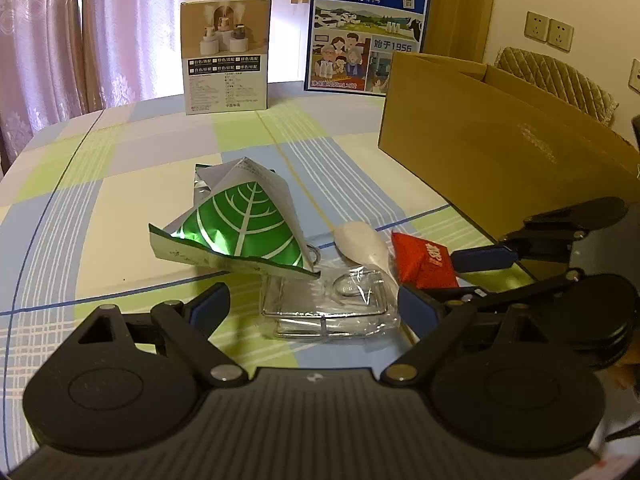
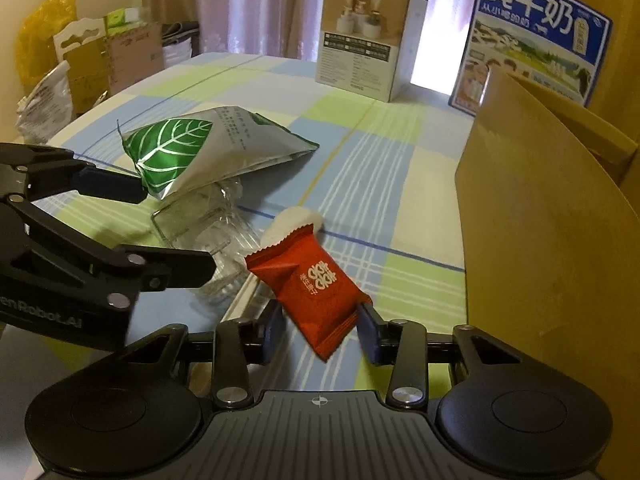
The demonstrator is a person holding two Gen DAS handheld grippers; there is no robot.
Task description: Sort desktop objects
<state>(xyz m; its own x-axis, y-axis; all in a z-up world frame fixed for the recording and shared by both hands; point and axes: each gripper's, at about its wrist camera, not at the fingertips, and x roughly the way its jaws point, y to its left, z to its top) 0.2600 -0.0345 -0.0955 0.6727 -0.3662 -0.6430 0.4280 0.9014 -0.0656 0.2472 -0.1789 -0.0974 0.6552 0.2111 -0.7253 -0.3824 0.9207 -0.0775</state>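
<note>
1. Desktop objects lay bunched near the table's front edge on the checked tablecloth (image 2: 360,152); from left to right they were a green leaf-print foil pouch (image 1: 240,224), a crumpled clear plastic package (image 1: 332,308), a white spoon-shaped item (image 1: 362,242) and a red snack packet (image 2: 316,292).
2. Left gripper (image 1: 316,304) stood with its jaws wide apart and empty, straddling the clear plastic package, with the foil pouch just beyond its left finger.
3. Right gripper (image 2: 320,328) had its pads pressed to both sides of the red snack packet. The packet's near corner hung between the fingers, and whether it was clear of the cloth could not be told.
4. The packet's long axis ran diagonally, from the near end between the pads up and leftward, where its far edge overlapped the white item.
5. A brown cardboard box (image 2: 552,216) stood open-topped just to the right of the held packet, far nearer the right gripper than the left.
6. Judgement: the box was the likely destination, so the coming move called for a lift and a rightward carry over its near wall.
</note>
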